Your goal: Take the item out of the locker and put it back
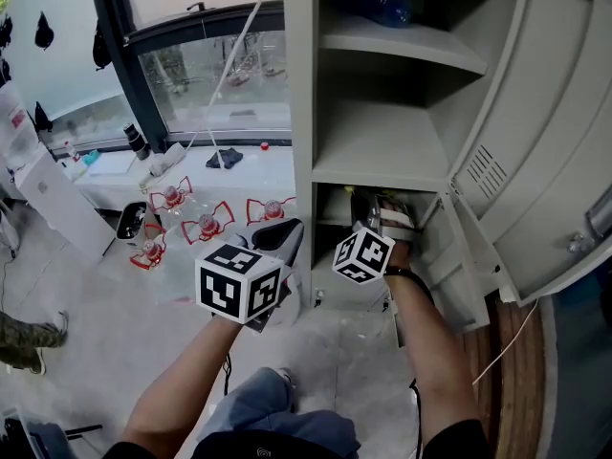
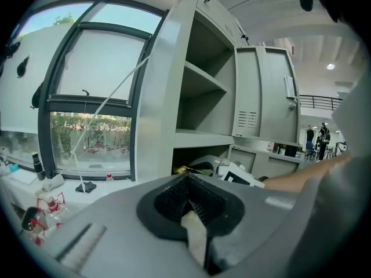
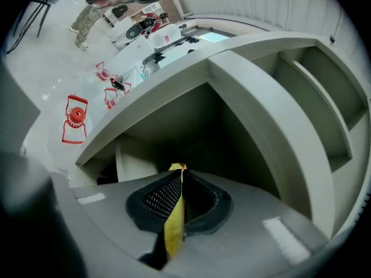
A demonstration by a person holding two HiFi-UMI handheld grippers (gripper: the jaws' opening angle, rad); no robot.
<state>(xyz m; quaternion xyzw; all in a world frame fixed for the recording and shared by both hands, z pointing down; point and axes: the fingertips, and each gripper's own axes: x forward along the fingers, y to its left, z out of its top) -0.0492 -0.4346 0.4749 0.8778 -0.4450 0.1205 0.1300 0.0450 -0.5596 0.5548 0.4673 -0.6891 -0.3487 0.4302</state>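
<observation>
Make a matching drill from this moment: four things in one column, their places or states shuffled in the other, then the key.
Column 1
1. left tongs
2. right tongs
3. blue bottle
4. black cloth

Column 2
A. on the white ledge below the window
B. shut on a yellow strip, inside the locker
C. on the highest shelf in view
D. shut, outside the locker

Pairs: 1-D, 2-B, 3-C, 4-A
</observation>
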